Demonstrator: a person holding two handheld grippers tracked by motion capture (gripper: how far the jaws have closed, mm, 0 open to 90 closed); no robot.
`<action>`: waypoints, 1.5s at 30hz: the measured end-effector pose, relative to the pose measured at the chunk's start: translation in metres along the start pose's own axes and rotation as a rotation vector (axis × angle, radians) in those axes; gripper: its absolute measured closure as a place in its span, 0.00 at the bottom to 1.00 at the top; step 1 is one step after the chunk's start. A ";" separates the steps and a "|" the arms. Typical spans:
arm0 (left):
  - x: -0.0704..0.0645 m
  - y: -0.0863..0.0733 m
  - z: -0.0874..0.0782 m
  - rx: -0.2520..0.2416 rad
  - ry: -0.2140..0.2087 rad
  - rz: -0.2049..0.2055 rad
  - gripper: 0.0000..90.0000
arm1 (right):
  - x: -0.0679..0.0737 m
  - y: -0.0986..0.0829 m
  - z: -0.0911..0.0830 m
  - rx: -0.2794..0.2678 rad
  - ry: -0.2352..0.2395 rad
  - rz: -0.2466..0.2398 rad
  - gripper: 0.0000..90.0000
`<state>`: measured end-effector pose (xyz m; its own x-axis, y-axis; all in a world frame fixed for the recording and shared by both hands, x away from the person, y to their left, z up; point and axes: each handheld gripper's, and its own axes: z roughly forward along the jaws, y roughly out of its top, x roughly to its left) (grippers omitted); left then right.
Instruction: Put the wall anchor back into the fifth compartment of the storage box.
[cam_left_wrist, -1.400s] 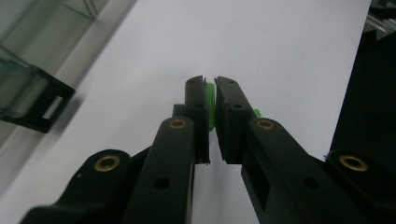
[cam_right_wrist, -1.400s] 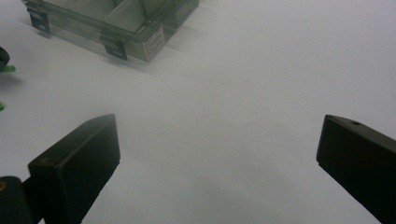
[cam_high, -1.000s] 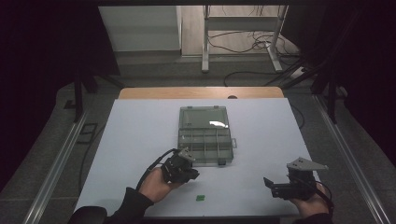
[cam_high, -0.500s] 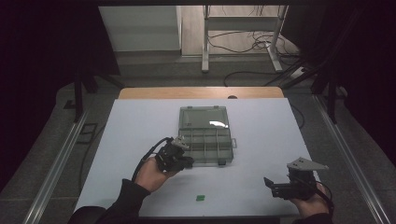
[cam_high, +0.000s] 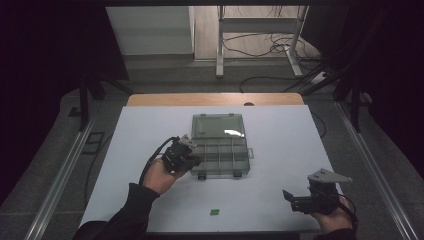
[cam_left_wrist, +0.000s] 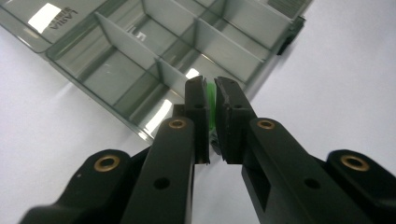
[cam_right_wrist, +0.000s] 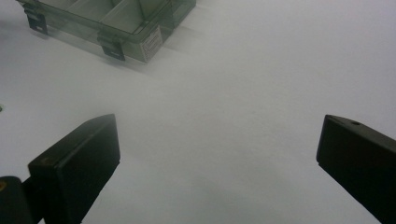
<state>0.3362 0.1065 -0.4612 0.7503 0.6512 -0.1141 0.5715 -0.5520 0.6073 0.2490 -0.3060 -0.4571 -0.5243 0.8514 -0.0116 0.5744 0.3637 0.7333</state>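
A clear grey compartment box (cam_high: 220, 145) lies open at the middle of the white table, its lid folded back. My left gripper (cam_high: 192, 161) hovers at the box's near left corner, shut on a small green piece (cam_left_wrist: 211, 95) that shows between its jaws over the box's (cam_left_wrist: 140, 60) edge compartment. A second small green piece (cam_high: 214, 212) lies on the table near the front edge. My right gripper (cam_high: 289, 198) rests at the front right, open and holding nothing, its jaws wide apart (cam_right_wrist: 215, 154). The box's latched corner (cam_right_wrist: 116, 32) shows far off in the right gripper view.
The white table top (cam_high: 280, 130) ends in a wooden strip (cam_high: 215, 99) at the far side. Cables and desk legs stand on the floor beyond. Metal rails run along both sides of the table.
My left gripper has moved forward from the near table area up to the box's near left corner, carrying the green piece. The right gripper has stayed put.
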 end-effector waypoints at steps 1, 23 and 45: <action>0.002 0.000 0.001 -0.003 0.008 -0.002 0.94 | 0.000 0.000 0.000 0.000 0.000 0.000 0.00; 0.026 0.000 0.022 0.010 0.048 -0.069 0.89 | 0.000 -0.001 0.000 0.002 0.004 0.002 0.00; 0.004 -0.011 0.001 -0.071 -0.030 -0.022 0.29 | -0.001 -0.001 -0.002 -0.015 0.005 0.002 0.00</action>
<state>0.3332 0.1151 -0.4690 0.7482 0.6461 -0.1511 0.5638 -0.4990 0.6581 0.2471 -0.3079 -0.4567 -0.5266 0.8501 -0.0069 0.5658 0.3565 0.7435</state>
